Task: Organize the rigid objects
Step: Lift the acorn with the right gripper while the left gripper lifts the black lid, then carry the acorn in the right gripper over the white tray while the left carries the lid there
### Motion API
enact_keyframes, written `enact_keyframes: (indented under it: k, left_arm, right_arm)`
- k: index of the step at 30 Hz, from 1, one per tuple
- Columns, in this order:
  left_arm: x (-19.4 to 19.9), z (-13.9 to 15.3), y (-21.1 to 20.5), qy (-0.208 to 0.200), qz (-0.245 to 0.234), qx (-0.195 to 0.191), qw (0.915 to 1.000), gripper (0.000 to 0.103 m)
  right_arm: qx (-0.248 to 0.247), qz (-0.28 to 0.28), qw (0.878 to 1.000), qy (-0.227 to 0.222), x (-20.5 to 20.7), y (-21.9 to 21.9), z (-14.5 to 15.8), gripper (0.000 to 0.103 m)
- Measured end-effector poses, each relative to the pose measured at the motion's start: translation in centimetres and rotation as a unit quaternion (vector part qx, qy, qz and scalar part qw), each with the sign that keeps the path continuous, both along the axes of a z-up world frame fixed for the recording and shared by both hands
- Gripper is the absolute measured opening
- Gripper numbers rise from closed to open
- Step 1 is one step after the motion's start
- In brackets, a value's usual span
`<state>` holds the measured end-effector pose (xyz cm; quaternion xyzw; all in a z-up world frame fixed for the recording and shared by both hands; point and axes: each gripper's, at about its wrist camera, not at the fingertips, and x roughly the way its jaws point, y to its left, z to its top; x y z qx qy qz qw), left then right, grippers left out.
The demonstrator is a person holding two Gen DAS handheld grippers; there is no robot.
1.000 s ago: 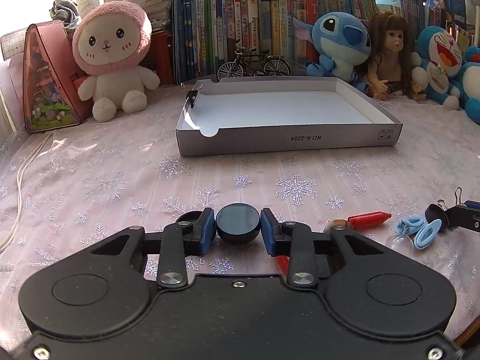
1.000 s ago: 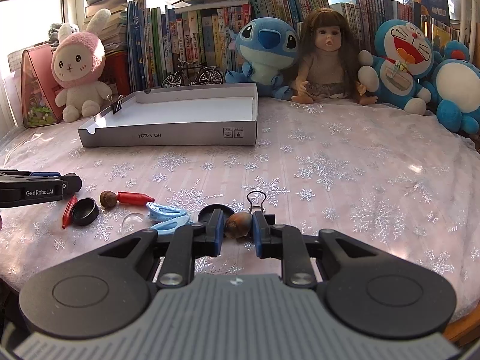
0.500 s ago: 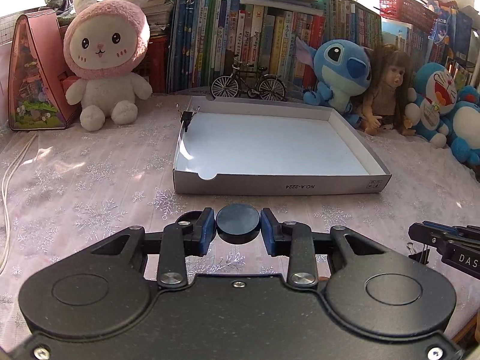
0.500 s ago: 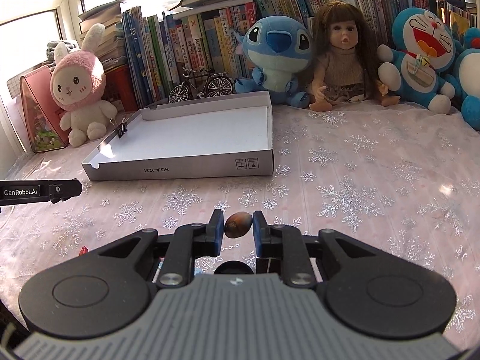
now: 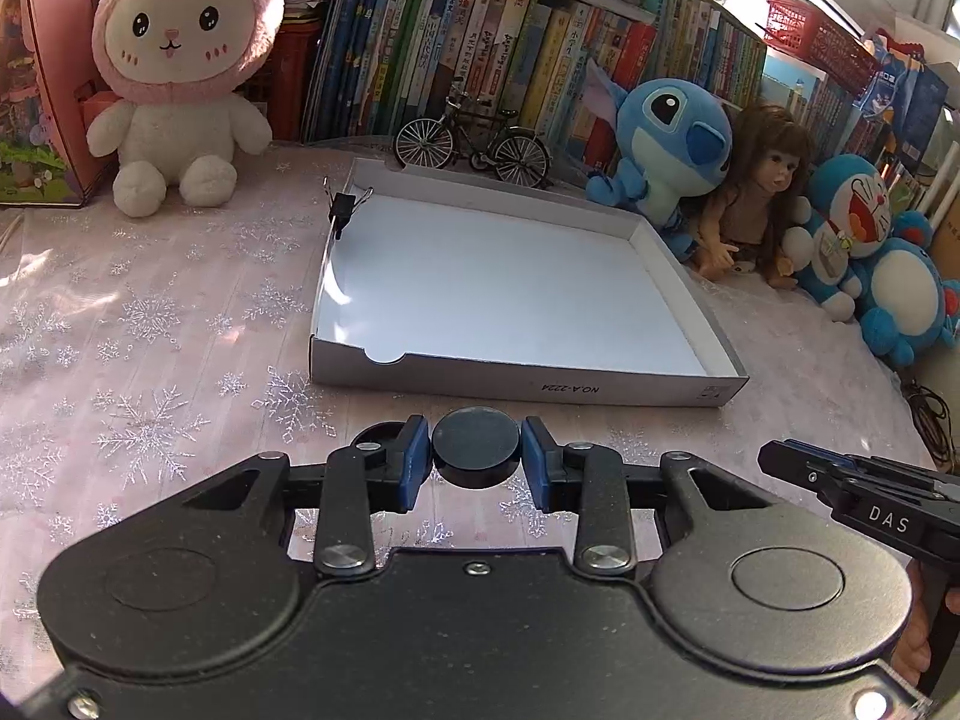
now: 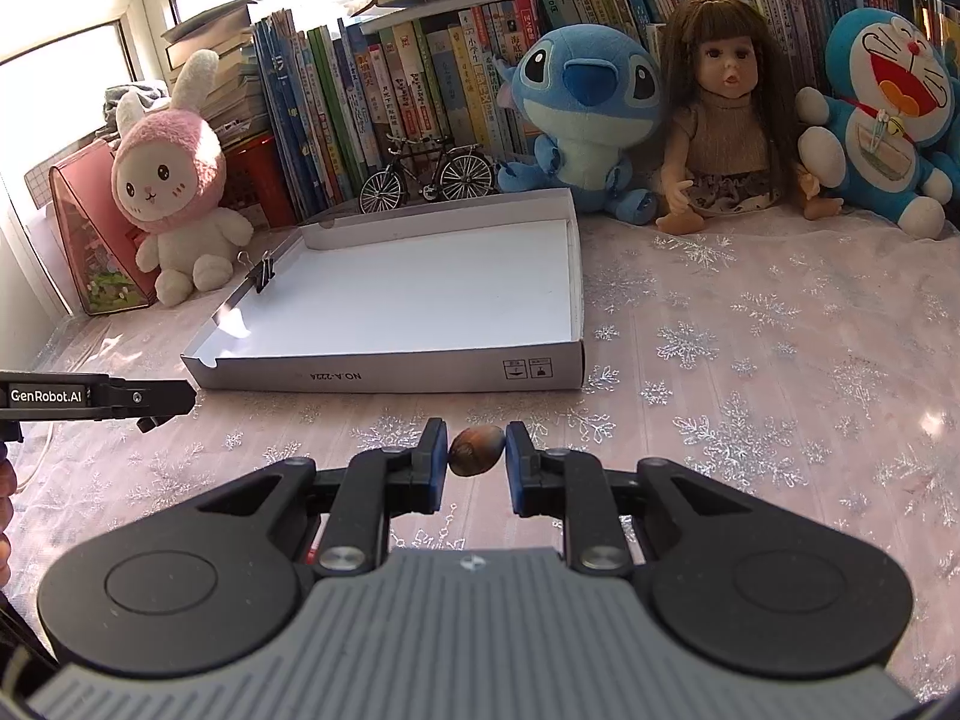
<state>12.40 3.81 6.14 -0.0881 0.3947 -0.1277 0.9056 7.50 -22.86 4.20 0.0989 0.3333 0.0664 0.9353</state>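
Black round plastic cap [image 5: 476, 447] pinched in the left gripper [image 5: 476, 462], brown oval nut [image 6: 477, 450] in the right gripper [image 6: 477, 456]; both now lifted nearer the shallow white cardboard tray [image 5: 522, 387], ready for placing.

- Bright daylight enters from the window [image 6: 72, 54], blown out to white.
- Sun patches and soft shadows dapple the desk [image 5: 150, 324]; glare streaks the white tray [image 6: 408, 294].
- Fisheye bending curves edges; corners darken, perhaps slightly blurred.

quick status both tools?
Left tool: closed on the black round cap.
Right tool: closed on the brown nut.
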Motion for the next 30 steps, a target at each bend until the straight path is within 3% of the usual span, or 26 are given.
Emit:
enact_keyframes:
  k: [6, 16, 23, 30]
  left_arm:
    - [1.0, 0.0, -0.1, 0.023, -0.005, -0.004, 0.9997, 0.032]
    - [-1.8, -3.5, -0.9, 0.049, -0.023, 0.046, 0.9974, 0.031]
    - [-5.0, -2.9, -0.8, 0.000, -0.024, 0.078, 0.9966, 0.048]
    - [-7.7, -2.6, 0.1, -0.059, 0.003, 0.157, 0.9858, 0.050]
  right_arm:
    - [0.030, 0.001, 0.999, 0.028, 1.8, -0.4, -0.2, 0.025]
    - [0.026, 0.000, 0.999, 0.038, 1.5, -0.4, -1.1, 0.025]
    - [0.020, -0.001, 0.999, 0.034, 1.1, -0.4, -1.1, 0.025]
    - [0.016, -0.001, 0.999, 0.032, 1.0, -0.3, -1.2, 0.025]
